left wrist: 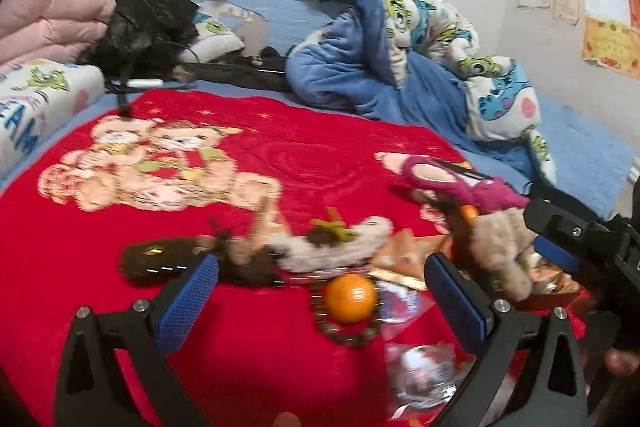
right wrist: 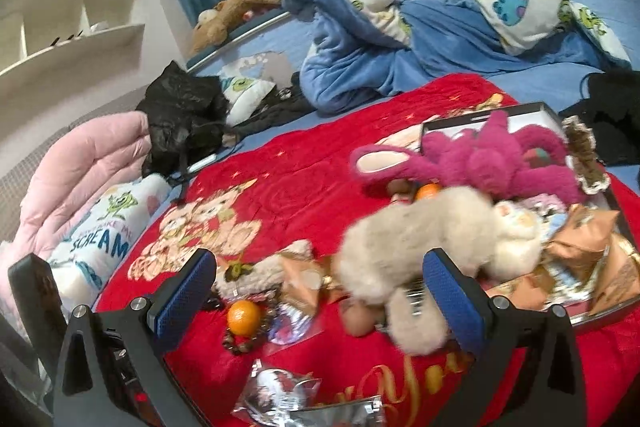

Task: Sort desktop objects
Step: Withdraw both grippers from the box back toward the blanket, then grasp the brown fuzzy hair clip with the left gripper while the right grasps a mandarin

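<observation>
Small objects lie scattered on a red bear-print blanket (left wrist: pixel 160 211). An orange (left wrist: pixel 350 298) sits on a brown bead bracelet (left wrist: pixel 340 331), between the fingers of my open, empty left gripper (left wrist: pixel 320 295). It also shows in the right wrist view (right wrist: pixel 243 318). A beige plush toy (right wrist: pixel 432 247) lies in front of my open, empty right gripper (right wrist: pixel 320 291), blurred. A magenta plush (right wrist: pixel 492 155) lies in a black-rimmed tray (right wrist: pixel 600 315) with gold snack packets (right wrist: pixel 592 247). A dark brown plush (left wrist: pixel 160 261) and a cream-and-brown plush (left wrist: pixel 336 243) lie left of the orange.
Clear foil packets (right wrist: pixel 280 387) lie near the blanket's front. A blue and cartoon-print duvet (left wrist: pixel 400 39) is heaped behind. A black plastic bag (left wrist: pixel 148 15), pink quilt (left wrist: pixel 48 15) and pillow (right wrist: pixel 100 239) sit at the left. White shelves (right wrist: pixel 72 27) stand on the wall.
</observation>
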`<control>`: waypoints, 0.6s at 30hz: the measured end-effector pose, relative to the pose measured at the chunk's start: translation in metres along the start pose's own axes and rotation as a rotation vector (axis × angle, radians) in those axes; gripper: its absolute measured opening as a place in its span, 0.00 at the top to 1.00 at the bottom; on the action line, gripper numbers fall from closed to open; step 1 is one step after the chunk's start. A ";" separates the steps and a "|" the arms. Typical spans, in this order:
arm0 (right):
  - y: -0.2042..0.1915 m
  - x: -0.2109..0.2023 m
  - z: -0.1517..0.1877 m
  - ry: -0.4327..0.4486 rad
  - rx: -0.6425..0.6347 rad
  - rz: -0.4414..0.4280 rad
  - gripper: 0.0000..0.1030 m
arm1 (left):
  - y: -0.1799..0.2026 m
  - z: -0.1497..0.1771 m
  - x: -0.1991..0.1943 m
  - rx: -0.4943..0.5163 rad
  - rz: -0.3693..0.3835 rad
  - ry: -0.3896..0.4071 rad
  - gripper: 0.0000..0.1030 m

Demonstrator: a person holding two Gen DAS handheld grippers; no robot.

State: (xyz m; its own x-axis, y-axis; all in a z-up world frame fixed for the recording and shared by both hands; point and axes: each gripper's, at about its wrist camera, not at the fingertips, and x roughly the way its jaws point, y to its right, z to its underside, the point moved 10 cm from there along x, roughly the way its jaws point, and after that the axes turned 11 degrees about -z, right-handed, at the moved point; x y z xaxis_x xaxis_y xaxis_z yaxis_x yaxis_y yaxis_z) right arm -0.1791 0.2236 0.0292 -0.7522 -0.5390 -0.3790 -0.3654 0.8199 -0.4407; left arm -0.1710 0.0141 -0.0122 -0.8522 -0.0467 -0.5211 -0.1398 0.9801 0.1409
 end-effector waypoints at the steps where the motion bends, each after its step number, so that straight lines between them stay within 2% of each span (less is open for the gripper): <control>1: -0.002 0.002 0.001 -0.005 -0.002 -0.004 0.00 | -0.006 0.000 -0.001 0.007 -0.014 0.003 0.00; 11: -0.028 0.028 0.026 -0.087 -0.066 -0.045 0.00 | -0.055 0.003 0.007 0.043 -0.143 -0.019 0.00; 18: -0.037 0.045 0.038 -0.122 -0.092 -0.089 0.00 | -0.075 0.011 0.031 -0.031 -0.096 -0.122 0.00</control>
State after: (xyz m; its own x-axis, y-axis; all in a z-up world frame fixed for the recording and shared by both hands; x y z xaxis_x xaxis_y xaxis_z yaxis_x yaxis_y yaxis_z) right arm -0.1786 0.1615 -0.0022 -0.6446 -0.6252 -0.4401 -0.4808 0.7790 -0.4024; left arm -0.1812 -0.0584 -0.0480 -0.7672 -0.1143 -0.6311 -0.2346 0.9658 0.1103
